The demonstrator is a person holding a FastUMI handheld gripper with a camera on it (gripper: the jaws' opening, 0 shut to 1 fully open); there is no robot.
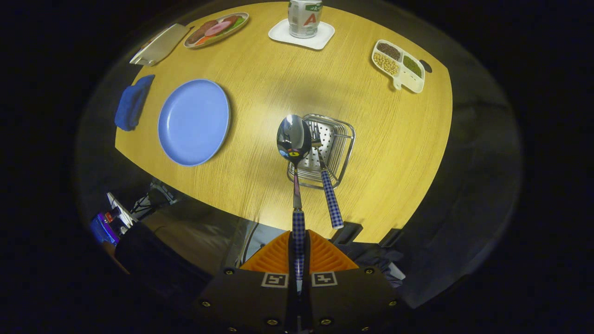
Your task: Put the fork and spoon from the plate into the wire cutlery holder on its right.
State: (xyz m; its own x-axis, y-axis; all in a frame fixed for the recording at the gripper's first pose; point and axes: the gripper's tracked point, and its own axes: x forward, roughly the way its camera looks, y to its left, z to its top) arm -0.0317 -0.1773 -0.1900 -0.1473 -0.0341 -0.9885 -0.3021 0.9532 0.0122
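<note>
Tongs (298, 253), lower centre of the frame: two ribbed, wedge-shaped pads set close together. Behind them a dark, blocky housing carries two square black-and-white fiducial markers side by side. Small round brass-toned screw heads dot the housing's face and lower edge.

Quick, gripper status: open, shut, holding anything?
Gripper: shut on the spoon by its handle, bowl above the holder; the fork already stands in it.

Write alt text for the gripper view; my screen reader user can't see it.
The gripper is shut on the spoon by its handle, bowl hanging over the wire cutlery holder, where the fork already stands. The blue plate lies bare to the left.
</note>
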